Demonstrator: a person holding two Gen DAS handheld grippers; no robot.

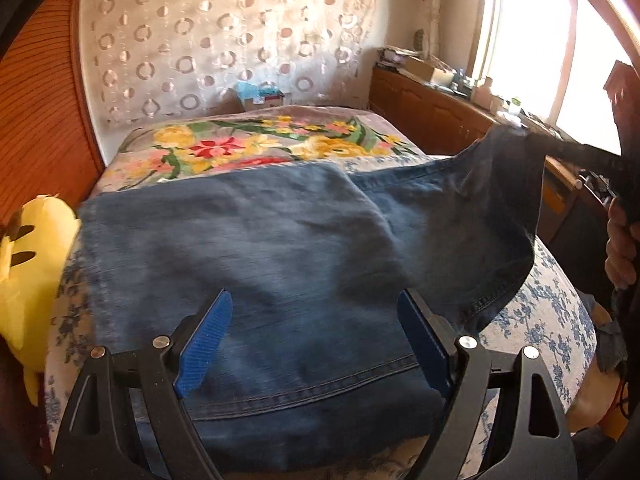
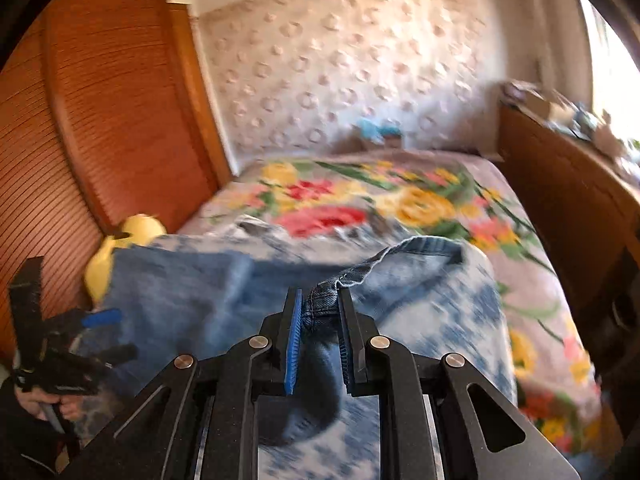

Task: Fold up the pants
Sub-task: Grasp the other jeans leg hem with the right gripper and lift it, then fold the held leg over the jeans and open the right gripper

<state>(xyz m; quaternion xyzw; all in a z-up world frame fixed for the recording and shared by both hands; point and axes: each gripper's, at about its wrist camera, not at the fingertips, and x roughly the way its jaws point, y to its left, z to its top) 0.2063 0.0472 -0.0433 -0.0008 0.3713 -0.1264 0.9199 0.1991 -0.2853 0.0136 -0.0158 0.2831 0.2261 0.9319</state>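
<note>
Blue denim pants [image 1: 280, 264] lie spread over the bed, partly folded. My left gripper [image 1: 316, 320] is open and empty, its blue pads wide apart just above the denim near the front hem. My right gripper [image 2: 320, 312] is shut on the pants [image 2: 320, 308], pinching a bunched hem edge and lifting it off the bed. In the left wrist view the right gripper [image 1: 536, 140] holds the raised corner of denim at the right. In the right wrist view the left gripper [image 2: 100, 320] shows at the far left over the denim.
The bed carries a floral blanket [image 1: 256, 148] and a blue-flowered sheet [image 1: 548, 320]. A yellow plush toy [image 1: 24, 272] sits at the bed's left edge. A wooden wardrobe [image 2: 100, 100] stands left. A cluttered wooden cabinet [image 1: 436, 108] runs along the right under a window.
</note>
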